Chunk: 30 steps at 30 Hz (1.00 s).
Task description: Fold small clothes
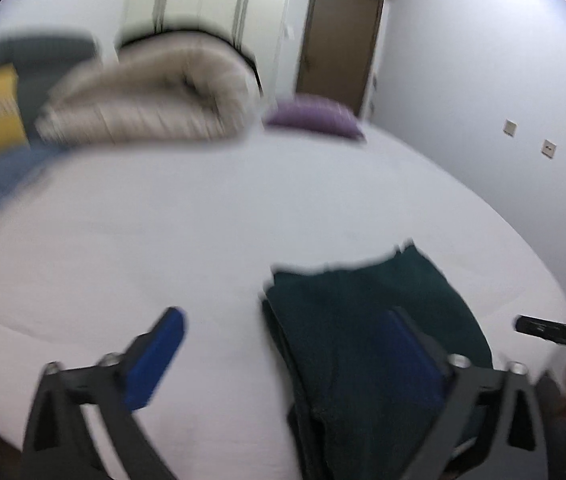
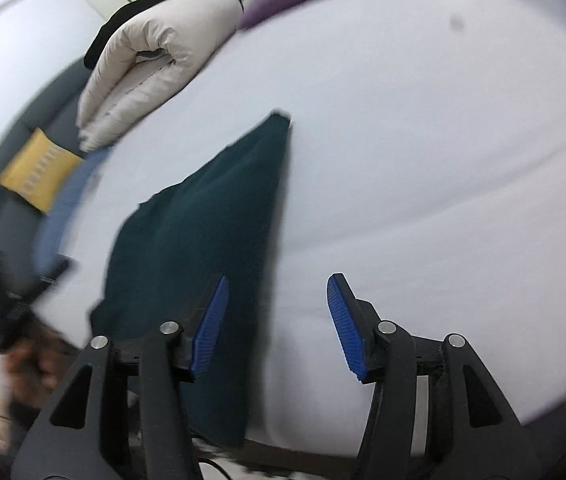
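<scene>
Now both grippers hang apart-fingered over the bed (image 2: 423,128), holding nothing. Left gripper (image 1: 283,352) spread wide, one pad over the garment (image 1: 367,320); right gripper (image 2: 277,326) wide too, left pad above the cloth's near edge. Garment, dark green, lies folded in layers at the near bed edge. To fold well, I'd pinch all layers at the near corners, lift low, lay over evenly. Farther back: duvet (image 1: 151,96), purple pillow (image 1: 315,116). No containers visible.
</scene>
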Each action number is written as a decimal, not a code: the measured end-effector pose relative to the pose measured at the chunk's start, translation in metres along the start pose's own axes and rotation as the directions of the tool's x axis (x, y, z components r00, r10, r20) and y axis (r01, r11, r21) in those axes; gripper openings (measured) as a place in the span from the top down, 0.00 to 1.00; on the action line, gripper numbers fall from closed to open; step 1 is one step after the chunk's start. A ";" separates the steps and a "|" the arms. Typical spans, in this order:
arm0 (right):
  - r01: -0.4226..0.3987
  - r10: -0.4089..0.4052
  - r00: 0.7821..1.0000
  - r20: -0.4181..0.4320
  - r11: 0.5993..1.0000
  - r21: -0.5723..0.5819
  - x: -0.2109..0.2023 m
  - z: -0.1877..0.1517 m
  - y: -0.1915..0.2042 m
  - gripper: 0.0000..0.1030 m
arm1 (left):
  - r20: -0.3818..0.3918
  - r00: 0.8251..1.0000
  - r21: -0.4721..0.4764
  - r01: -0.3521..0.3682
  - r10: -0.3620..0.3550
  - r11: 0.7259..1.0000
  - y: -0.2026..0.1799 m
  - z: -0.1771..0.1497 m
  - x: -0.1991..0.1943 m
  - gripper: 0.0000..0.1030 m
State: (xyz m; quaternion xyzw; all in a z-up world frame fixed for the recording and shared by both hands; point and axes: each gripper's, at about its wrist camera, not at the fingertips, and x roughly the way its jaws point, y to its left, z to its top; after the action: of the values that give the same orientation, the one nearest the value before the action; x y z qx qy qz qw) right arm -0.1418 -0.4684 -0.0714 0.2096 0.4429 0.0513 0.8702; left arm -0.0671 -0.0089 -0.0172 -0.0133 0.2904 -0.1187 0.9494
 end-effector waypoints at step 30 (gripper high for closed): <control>0.318 -0.217 0.884 0.415 0.928 -0.192 -0.157 -0.021 0.194 0.01 | -0.037 0.980 0.076 -0.192 0.195 0.978 -0.039 0.025 -0.077 0.00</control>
State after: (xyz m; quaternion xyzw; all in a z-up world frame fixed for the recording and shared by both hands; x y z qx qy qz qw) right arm -0.2346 -0.3293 0.1151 0.0384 0.2769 -0.0560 0.9585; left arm -0.1231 -0.0303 0.0495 0.0519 0.3069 -0.0364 0.9496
